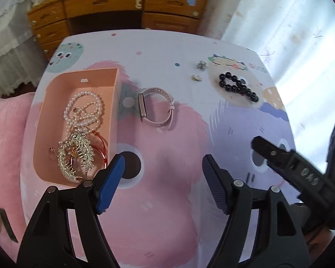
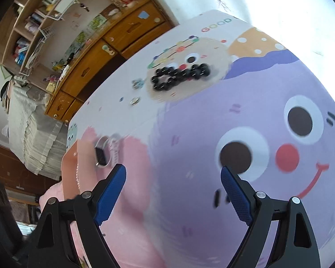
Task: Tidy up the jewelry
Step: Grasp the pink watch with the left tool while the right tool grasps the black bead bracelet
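A pink box (image 1: 82, 76) at the table's left holds a pearl necklace (image 1: 84, 109), a gold leaf-shaped ornament (image 1: 78, 154) and a red bangle (image 1: 101, 145). Just right of the box lies a pink wristband watch (image 1: 156, 109) (image 2: 105, 151). Farther right are a black bead bracelet (image 1: 236, 86) (image 2: 181, 74), a small ring (image 1: 197, 78) (image 2: 135, 101) and a small charm (image 1: 201, 64). My left gripper (image 1: 163, 165) hovers open over bare cloth beside the box, nothing between its pads. My right gripper (image 2: 173, 170) is open and empty above the purple cartoon face.
The table (image 1: 167, 212) wears a cartoon-print cloth. A wooden desk (image 1: 114, 4) with drawers stands behind it, and a pink cushion (image 1: 4, 134) lies to its left. White curtains (image 1: 290, 22) hang on the right. One finger of the right gripper (image 1: 277, 154) crosses the left wrist view.
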Action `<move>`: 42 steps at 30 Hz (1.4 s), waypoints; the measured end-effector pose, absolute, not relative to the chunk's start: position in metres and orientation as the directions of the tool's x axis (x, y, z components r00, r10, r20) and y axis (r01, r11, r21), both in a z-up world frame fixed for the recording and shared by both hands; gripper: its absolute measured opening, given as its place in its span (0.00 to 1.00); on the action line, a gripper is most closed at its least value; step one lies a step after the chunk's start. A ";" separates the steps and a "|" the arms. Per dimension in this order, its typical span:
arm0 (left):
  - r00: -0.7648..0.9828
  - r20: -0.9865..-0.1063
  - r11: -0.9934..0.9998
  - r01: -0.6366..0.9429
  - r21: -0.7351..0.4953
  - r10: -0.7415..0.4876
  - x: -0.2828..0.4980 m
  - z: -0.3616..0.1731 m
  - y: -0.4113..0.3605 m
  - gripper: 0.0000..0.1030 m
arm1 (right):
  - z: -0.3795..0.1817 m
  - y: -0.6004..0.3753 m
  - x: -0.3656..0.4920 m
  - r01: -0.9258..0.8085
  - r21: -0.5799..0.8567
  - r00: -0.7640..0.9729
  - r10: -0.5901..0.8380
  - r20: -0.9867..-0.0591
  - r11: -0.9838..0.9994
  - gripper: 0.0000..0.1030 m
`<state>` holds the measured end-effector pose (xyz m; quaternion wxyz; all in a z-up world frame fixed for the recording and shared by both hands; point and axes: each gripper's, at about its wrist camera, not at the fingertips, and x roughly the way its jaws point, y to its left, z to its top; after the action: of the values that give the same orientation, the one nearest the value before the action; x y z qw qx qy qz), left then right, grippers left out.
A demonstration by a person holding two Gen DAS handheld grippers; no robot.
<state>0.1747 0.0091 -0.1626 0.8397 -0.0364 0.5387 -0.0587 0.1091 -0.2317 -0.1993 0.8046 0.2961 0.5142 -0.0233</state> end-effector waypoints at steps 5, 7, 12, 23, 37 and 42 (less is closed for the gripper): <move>0.543 -0.837 0.998 -0.031 0.059 0.067 0.173 -0.180 -0.022 0.68 | -0.210 -0.252 0.132 0.331 0.441 0.442 0.275 -0.854 0.834 0.85; 0.589 -0.797 0.991 -0.083 0.105 0.133 0.174 -0.189 -0.033 0.68 | -0.217 -0.256 0.142 0.315 0.432 0.435 0.276 -0.857 0.845 0.85; 0.632 -0.742 0.975 -0.132 0.181 0.223 0.184 -0.206 -0.050 0.68 | -0.232 -0.256 0.168 0.263 0.376 0.441 0.236 -0.866 0.888 0.85; 0.605 -0.760 0.966 -0.223 0.128 0.240 0.218 -0.238 -0.048 0.68 | -0.241 -0.245 0.232 0.111 0.190 0.518 0.106 -0.849 0.975 0.86; 0.595 -0.764 0.958 -0.265 0.109 0.252 0.267 -0.254 -0.036 0.70 | -0.254 -0.220 0.269 -0.078 -0.001 0.570 0.044 -0.820 0.997 0.85; 0.601 -0.772 0.965 -0.257 0.061 0.208 0.276 -0.257 -0.028 0.68 | -0.256 -0.211 0.273 -0.110 -0.033 0.598 0.039 -0.800 0.993 0.70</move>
<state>0.2759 -0.0284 -0.2569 0.8943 -0.0282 0.4273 0.1300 0.2725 -0.2114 -0.2557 0.8930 -0.0396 0.4463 0.0419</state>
